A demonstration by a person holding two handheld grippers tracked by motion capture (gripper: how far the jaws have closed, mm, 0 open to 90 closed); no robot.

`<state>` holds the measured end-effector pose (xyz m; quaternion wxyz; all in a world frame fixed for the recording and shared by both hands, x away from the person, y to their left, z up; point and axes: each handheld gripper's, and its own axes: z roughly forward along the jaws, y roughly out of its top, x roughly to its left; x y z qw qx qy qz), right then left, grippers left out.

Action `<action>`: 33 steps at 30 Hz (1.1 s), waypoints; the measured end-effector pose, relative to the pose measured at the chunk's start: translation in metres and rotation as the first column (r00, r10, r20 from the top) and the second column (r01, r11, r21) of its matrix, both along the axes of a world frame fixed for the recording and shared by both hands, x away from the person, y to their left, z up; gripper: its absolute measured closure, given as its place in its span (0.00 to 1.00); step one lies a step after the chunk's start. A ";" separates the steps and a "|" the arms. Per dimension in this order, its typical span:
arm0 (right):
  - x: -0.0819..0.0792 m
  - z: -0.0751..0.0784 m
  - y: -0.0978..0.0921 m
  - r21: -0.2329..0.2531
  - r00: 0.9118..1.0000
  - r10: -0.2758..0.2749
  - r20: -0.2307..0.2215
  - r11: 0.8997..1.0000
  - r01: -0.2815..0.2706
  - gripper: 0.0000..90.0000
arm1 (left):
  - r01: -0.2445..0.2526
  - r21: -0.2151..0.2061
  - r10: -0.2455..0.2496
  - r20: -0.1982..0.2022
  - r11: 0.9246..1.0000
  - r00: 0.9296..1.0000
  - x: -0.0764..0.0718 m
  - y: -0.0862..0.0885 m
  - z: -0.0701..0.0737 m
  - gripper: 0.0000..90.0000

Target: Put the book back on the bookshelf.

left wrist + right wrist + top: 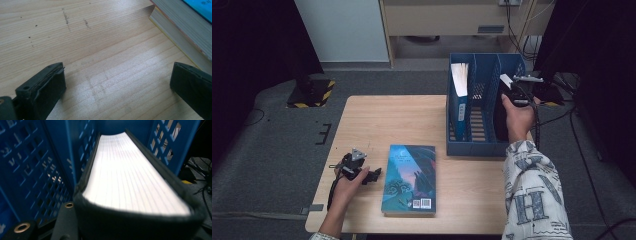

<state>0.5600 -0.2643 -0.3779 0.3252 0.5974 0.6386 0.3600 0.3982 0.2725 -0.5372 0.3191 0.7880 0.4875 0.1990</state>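
At the right of the high view a black book [501,112] is pinched upright by the right claw [512,95] in the blue rack's [472,148] rightmost slot, long axis running away, while the spread left claw [374,175] rests on the table [377,120].

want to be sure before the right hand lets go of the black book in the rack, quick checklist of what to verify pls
1. Right gripper shut on the black book: ok.
2. Black book inside the right compartment of the blue file rack: ok, its page edge runs between the lattice walls.
3. Black book seated on the rack floor: cannot tell, its bottom is hidden.
4. Book with the blue spine upright in the left compartment, out of the way: ok.
5. Left gripper open, nothing between its jaws, low over the table: ok.
6. Teal book lying flat, ready to pick next: ok.
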 end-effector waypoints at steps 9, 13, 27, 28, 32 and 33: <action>-0.012 0.001 -0.006 0.003 0.999 0.000 -0.052 1.000 0.000 0.58 | 0.002 0.000 -0.002 -0.001 1.000 1.000 -0.001 0.000 0.000 0.00; -0.020 -0.001 -0.010 0.018 0.998 -0.001 -0.056 1.000 0.002 0.58 | 0.003 0.000 -0.003 -0.001 1.000 1.000 -0.001 0.000 0.000 0.00; -0.039 -0.009 -0.015 0.049 0.998 -0.017 -0.066 0.999 0.020 0.56 | 0.001 -0.001 -0.001 0.000 1.000 1.000 -0.001 -0.001 0.000 0.00; -0.040 -0.010 -0.015 0.049 0.998 -0.017 -0.066 0.999 0.021 0.56 | 0.001 -0.001 -0.001 0.000 1.000 1.000 -0.001 -0.001 0.000 0.00; -0.044 -0.012 -0.017 0.053 0.997 -0.015 -0.073 0.998 0.019 0.56 | 0.001 -0.001 -0.001 0.000 1.000 1.000 -0.001 -0.001 0.000 0.00; -0.046 -0.013 -0.017 0.051 0.997 -0.012 -0.072 0.999 0.016 0.56 | 0.001 -0.001 -0.001 0.000 1.000 1.000 -0.001 -0.001 0.000 0.00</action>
